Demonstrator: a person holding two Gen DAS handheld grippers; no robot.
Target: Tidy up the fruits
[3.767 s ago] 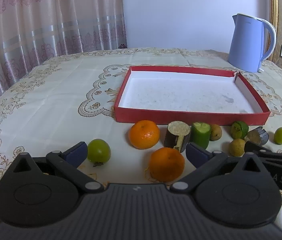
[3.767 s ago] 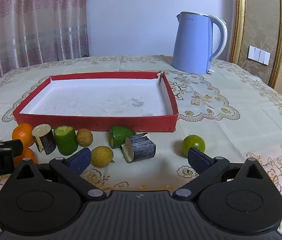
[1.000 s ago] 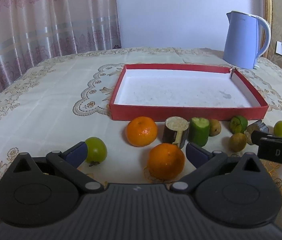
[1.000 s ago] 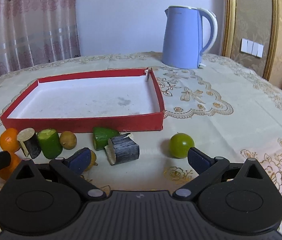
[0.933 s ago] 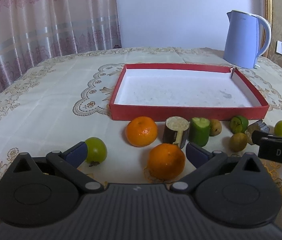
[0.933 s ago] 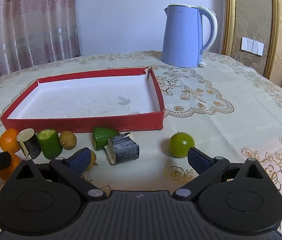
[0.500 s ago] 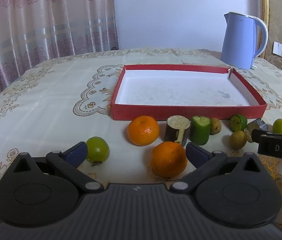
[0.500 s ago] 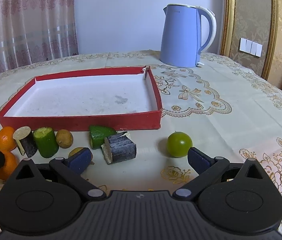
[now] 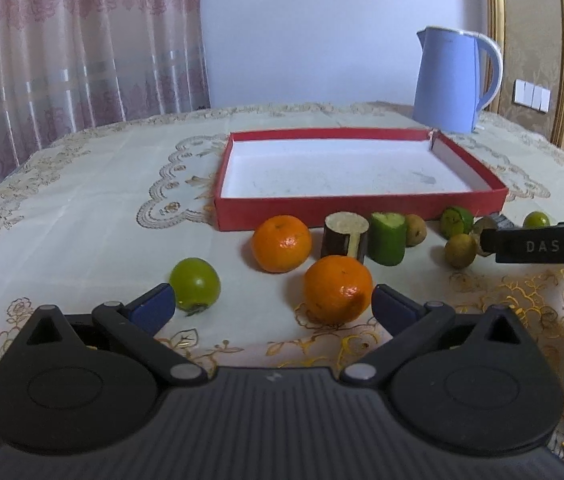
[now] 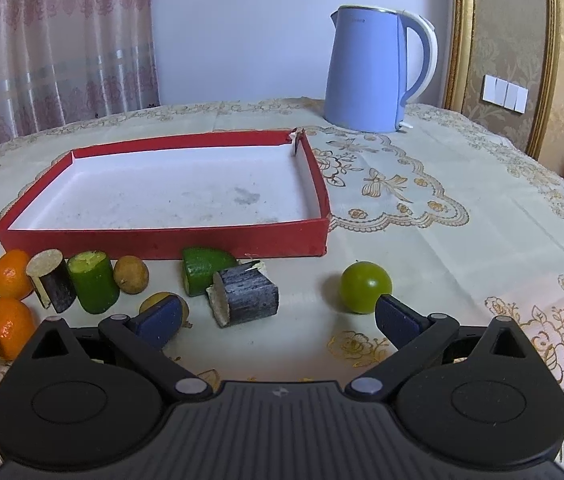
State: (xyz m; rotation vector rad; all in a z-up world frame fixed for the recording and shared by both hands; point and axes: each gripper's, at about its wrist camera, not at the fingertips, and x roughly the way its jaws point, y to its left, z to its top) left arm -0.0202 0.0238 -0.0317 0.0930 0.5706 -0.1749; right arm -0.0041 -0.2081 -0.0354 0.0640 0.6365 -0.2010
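A shallow red tray [image 9: 362,212] [image 10: 162,240] with a white floor lies mid-table with nothing in it. Fruit pieces line its near side: two oranges [image 9: 338,289] [image 9: 281,243], a green round fruit [image 9: 195,285], a dark cane chunk [image 9: 345,236], a green chunk [image 9: 387,237] and small brown fruits [image 9: 460,250]. My left gripper [image 9: 272,309] is open, low over the cloth, the near orange just inside its right finger. My right gripper [image 10: 278,316] is open; a dark chunk [image 10: 244,296] lies between its fingers, a green fruit [image 10: 366,287] by the right fingertip.
A blue electric kettle [image 10: 374,74] [image 9: 456,80] stands behind the tray at the back right. An embroidered cream cloth [image 10: 442,240] covers the round table. Curtains hang at the left. The right gripper's body [image 9: 542,242] crosses the left wrist view's right edge.
Both cameras have tipped slightly upward and eased back, so the fruit and tray sit a little farther off. No fruit has moved and both grippers stay open.
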